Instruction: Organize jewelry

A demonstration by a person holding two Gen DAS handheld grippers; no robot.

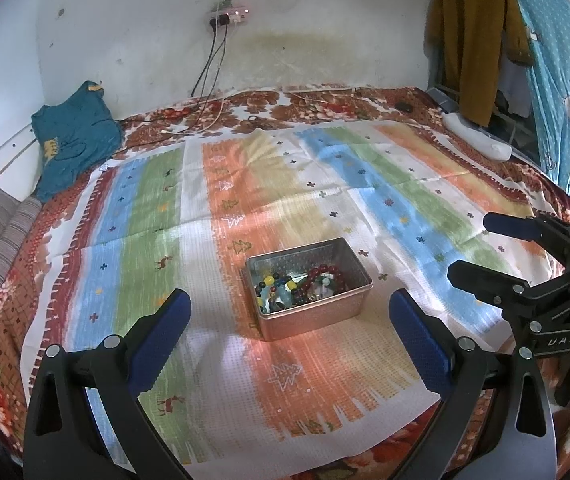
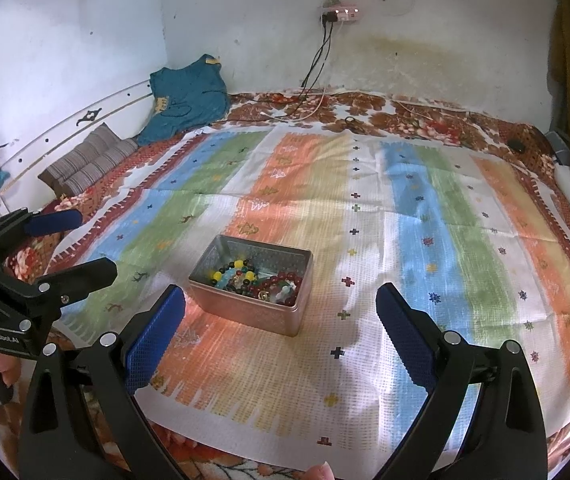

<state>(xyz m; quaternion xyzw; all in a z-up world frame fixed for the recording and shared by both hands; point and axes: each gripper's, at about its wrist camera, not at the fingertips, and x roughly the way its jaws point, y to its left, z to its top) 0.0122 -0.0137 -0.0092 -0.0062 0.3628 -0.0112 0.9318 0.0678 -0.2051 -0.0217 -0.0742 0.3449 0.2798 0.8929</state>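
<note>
At nine o'clock in the left wrist view, a folded teal garment (image 1: 75, 140) lies against the wall on the flowered bedspread (image 1: 5, 280). The left gripper (image 1: 289, 312) hovers with its blue-padded jaws spread wide, empty. Just ahead at twelve o'clock, the open rectangular metal tin (image 1: 317, 316) sits on the striped multicoloured cloth (image 1: 165, 220), holding dark red and mixed-colour bead jewelry (image 1: 317, 280). At three o'clock the right gripper (image 1: 469, 244) also stands apart, gripping nothing, beside the tin without touching it.
</note>
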